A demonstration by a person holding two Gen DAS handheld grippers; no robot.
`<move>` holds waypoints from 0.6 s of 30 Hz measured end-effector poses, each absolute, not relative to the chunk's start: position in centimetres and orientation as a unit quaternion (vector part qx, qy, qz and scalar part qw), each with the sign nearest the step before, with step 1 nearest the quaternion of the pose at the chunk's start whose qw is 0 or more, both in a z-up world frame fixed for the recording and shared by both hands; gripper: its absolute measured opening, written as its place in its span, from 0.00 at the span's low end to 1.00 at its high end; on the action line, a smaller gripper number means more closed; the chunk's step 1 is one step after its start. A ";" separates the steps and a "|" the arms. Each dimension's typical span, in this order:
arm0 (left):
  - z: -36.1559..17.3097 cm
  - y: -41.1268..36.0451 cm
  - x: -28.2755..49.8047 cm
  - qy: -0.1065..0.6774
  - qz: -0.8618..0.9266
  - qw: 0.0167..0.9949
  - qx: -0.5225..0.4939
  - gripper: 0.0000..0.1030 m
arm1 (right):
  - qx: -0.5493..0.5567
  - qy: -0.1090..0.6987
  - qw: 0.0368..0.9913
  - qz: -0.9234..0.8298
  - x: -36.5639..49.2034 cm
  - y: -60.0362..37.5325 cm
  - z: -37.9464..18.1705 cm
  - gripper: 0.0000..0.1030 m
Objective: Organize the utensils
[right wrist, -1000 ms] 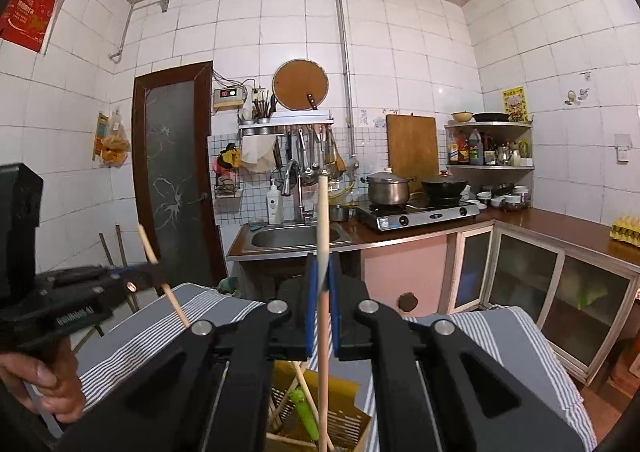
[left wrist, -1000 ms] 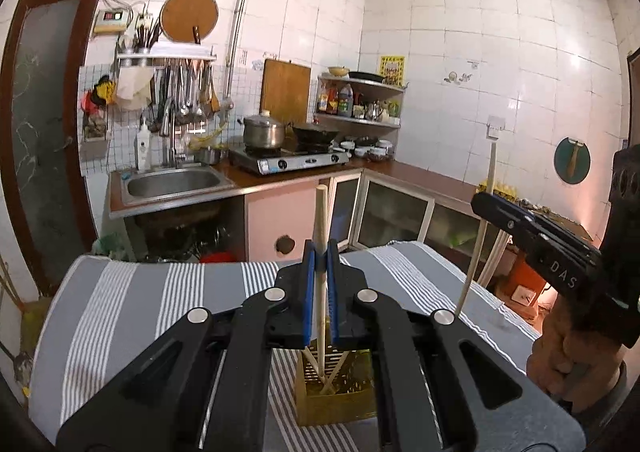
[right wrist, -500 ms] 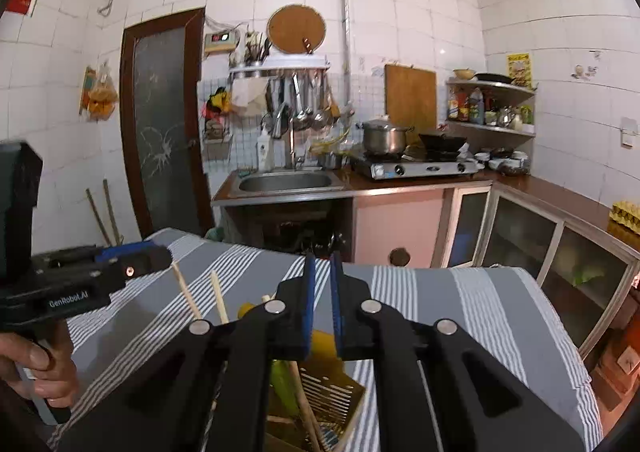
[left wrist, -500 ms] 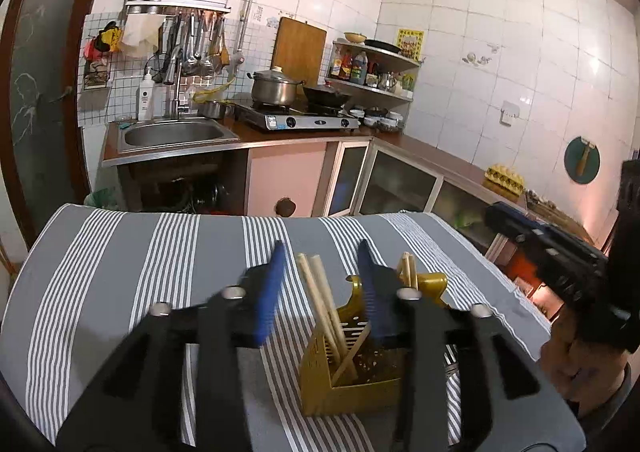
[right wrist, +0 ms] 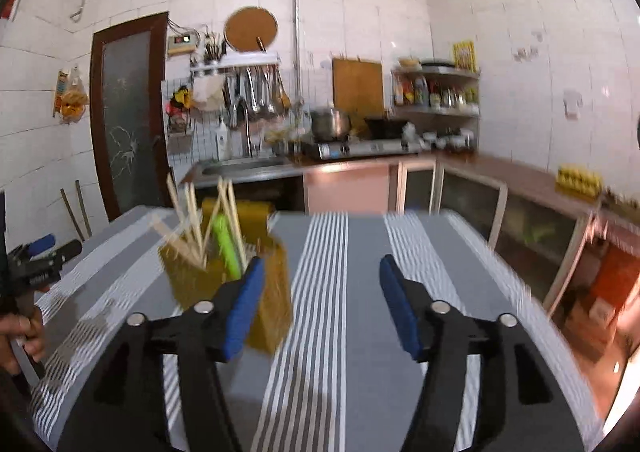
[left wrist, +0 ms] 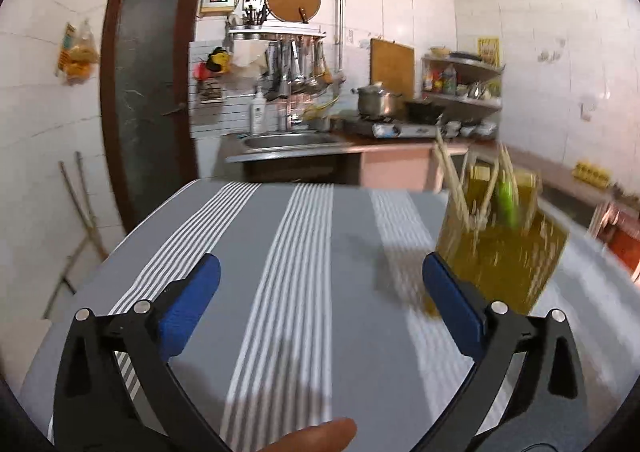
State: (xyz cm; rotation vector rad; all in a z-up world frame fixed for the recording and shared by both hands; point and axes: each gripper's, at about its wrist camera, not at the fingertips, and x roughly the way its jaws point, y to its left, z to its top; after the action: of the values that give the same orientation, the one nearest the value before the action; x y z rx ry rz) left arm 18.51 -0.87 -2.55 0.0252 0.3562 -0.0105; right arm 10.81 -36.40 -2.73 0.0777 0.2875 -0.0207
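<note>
A yellow slotted utensil holder [left wrist: 500, 252] [right wrist: 228, 272] stands on the grey striped tablecloth [left wrist: 296, 252] [right wrist: 344, 292]. Several wooden chopsticks [left wrist: 452, 176] [right wrist: 192, 212] and a green utensil [left wrist: 507, 202] [right wrist: 225, 248] stick up out of it. My left gripper [left wrist: 320, 292] hangs low over the cloth, left of the holder, its jaws opening wide with nothing between them. My right gripper [right wrist: 320, 300] sits right of the holder, jaws opening, also with nothing between them. The left gripper [right wrist: 38, 252] and a hand [right wrist: 20, 336] show at the right wrist view's left edge.
Beyond the table run a sink [left wrist: 288, 140], a stove with a pot [left wrist: 376, 102] and a pan, hanging ladles, shelves [right wrist: 436, 92] and low cabinets [right wrist: 472, 196]. A dark door [left wrist: 148, 92] stands at the left. A fingertip [left wrist: 316, 436] shows at the bottom edge.
Both grippers let go of their chopsticks, which now stand in the holder. Both have opened, sunk toward the table and drawn apart, the left to the holder's left, the right to its right.
</note>
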 end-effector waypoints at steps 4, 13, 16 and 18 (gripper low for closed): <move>-4.6 -1.0 15.0 0.176 0.004 0.984 0.014 0.95 | 0.012 0.133 0.991 -0.028 8.1 -35.6 -5.4 0.61; -6.5 -2.1 11.8 0.144 -0.021 0.989 -0.007 0.95 | 0.018 0.135 0.990 -0.025 7.4 -34.8 -10.1 0.62; -6.6 -2.7 11.7 0.135 -0.023 0.990 -0.013 0.95 | 0.015 0.116 0.993 -0.023 7.7 -34.2 -10.0 0.62; -6.5 -3.0 11.3 0.122 -0.025 0.992 -0.007 0.95 | 0.014 0.099 0.995 -0.029 7.4 -34.0 -10.1 0.62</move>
State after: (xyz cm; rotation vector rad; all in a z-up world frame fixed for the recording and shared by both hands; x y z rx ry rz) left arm 11.25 -3.00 -6.49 -0.0143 0.2450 -0.0506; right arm 7.44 -34.01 -10.08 0.0282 0.1976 -0.0573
